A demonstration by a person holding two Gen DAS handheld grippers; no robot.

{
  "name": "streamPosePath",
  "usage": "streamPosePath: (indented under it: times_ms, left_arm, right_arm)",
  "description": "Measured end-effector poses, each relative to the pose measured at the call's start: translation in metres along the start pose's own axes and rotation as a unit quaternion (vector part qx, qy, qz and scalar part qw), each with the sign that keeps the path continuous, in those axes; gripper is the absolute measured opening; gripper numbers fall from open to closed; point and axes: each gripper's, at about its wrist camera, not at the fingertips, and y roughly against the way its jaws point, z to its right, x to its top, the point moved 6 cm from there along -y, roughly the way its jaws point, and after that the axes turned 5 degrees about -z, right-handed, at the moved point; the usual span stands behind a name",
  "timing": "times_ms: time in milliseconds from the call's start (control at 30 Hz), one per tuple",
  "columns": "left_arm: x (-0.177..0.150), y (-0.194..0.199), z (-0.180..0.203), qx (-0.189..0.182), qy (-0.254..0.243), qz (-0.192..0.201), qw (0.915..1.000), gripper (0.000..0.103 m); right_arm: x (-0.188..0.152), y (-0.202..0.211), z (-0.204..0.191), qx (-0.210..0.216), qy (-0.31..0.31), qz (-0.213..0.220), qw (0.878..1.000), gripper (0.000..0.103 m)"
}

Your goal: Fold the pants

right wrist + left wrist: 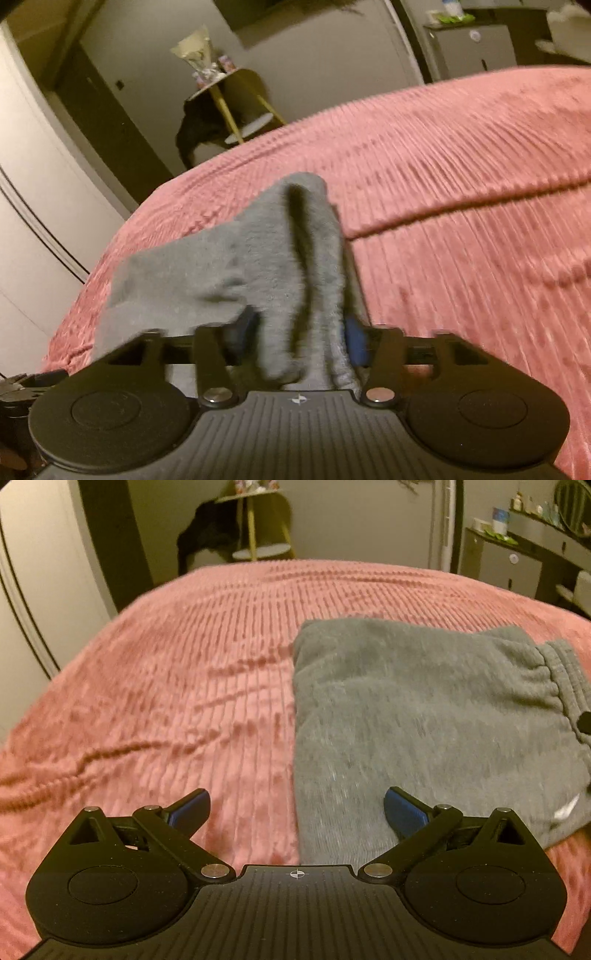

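Grey sweatpants [424,720] lie folded into a thick rectangle on the pink ribbed bedspread [166,701], with the elastic waistband at the right. My left gripper [297,808] hovers open over the near left edge of the pants, its blue pads wide apart and nothing between them. In the right wrist view a bunched ridge of the grey sweatpants [221,266] stands up between the blue pads of my right gripper [299,336]. These jaws stand apart with the cloth loosely filling the gap and draping over the left pad.
Beyond the far edge of the bed stands a small side table with yellow legs [255,528], with a dark garment [207,531] hanging beside it. A dresser [517,561] is at the back right. White wardrobe doors [29,590] line the left.
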Motion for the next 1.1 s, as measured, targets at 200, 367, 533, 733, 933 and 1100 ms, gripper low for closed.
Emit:
streamPosePath:
  times_ms: [200,367,533,733,933,1100]
  left_arm:
    - [0.018,-0.041,-0.013,-0.098,0.065,-0.055,0.9915,0.103]
    - [0.035,-0.076,-0.013,-0.181,0.108,-0.090,0.9733,0.103]
    - [0.058,-0.092,0.005,-0.181,0.073,-0.090,0.9767,0.092]
    - [0.078,-0.075,-0.003,-0.184,0.122,-0.082,0.9719,0.037]
    - [0.120,-0.034,-0.014,-0.208,0.140,-0.006,0.9680,0.034]
    - [0.147,-0.030,-0.022,-0.108,0.157,0.042,0.9808,0.076]
  right_arm:
    - [0.025,-0.015,0.012,0.031,-0.001,-0.040,0.999,0.090]
    - [0.034,-0.054,0.009,0.093,-0.008,-0.108,0.990,0.086]
    - [0.042,-0.074,-0.003,0.083,0.016,-0.121,0.989,0.064]
    - [0.051,-0.040,-0.043,0.072,0.094,-0.071,0.990,0.051]
    - [0.092,-0.026,-0.069,0.097,0.091,-0.019,0.991,0.050]
    - [0.123,-0.032,-0.047,0.030,0.057,0.008,0.998,0.078]
